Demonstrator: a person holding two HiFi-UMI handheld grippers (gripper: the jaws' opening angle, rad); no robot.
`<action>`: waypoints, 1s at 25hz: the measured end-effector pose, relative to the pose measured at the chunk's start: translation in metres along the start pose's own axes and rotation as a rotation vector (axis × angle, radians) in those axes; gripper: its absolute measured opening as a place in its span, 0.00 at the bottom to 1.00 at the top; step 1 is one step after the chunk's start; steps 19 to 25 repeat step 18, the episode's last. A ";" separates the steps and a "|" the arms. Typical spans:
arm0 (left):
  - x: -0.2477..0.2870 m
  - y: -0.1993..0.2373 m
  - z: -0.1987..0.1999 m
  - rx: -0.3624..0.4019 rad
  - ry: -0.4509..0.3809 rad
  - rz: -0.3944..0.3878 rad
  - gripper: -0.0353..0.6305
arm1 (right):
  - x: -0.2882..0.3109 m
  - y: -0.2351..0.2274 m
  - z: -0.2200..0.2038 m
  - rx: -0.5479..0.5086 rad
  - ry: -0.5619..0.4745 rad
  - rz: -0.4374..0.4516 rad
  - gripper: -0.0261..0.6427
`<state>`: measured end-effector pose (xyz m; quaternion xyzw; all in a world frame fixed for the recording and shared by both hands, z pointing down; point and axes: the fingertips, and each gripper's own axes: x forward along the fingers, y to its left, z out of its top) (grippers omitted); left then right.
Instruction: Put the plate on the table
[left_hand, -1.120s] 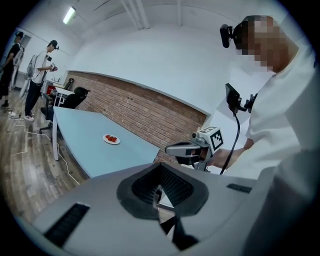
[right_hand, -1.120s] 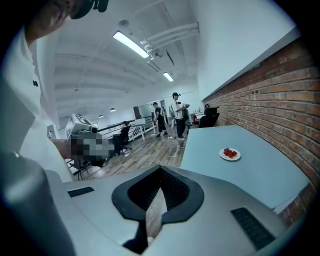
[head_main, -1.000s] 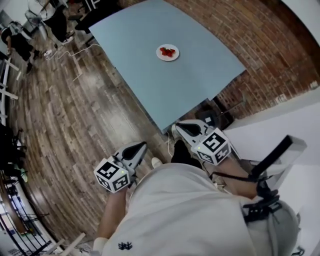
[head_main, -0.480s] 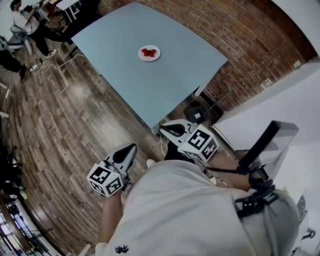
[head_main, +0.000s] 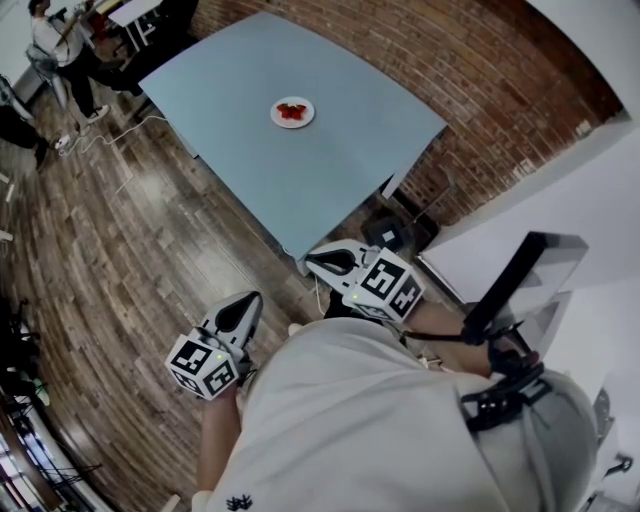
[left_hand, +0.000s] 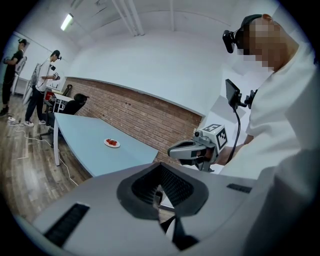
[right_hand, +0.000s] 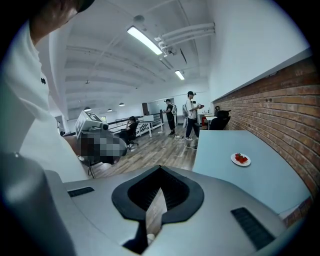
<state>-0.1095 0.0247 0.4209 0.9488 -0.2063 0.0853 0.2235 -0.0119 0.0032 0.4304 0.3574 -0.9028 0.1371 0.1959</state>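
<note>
The plate (head_main: 292, 112) sits on the table (head_main: 300, 180), toward its far side and well apart from both grippers. It lies flat with its face up. It is round, so no long axis shows. A small heap of red food (head_main: 291, 110) rests on its middle. Only bare blue tabletop lies between the plate and the table's near corner.

The left gripper (head_main: 245, 303) is held low over the wood floor (head_main: 120, 250), near the person's body, with its tip toward the table. Its jaws are closed to a thin slit with nothing between them. The right gripper (head_main: 322, 262) hangs just beside the table's near corner. Its jaws are likewise drawn together and empty.

A brick wall (head_main: 450, 70) runs along the table's right edge. A cable (head_main: 125, 112) trails on the floor at the table's far left. Beyond it, far left, two people (head_main: 55, 40) stand by other desks.
</note>
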 end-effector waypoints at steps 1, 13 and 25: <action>0.000 0.000 0.001 -0.001 0.002 0.001 0.05 | 0.001 0.001 0.001 -0.003 0.001 0.001 0.05; 0.001 -0.001 0.001 -0.005 0.010 -0.005 0.06 | 0.003 0.003 0.001 -0.015 0.012 0.002 0.05; 0.001 0.000 0.003 -0.004 0.007 -0.001 0.05 | 0.005 0.004 0.003 -0.012 0.013 0.007 0.05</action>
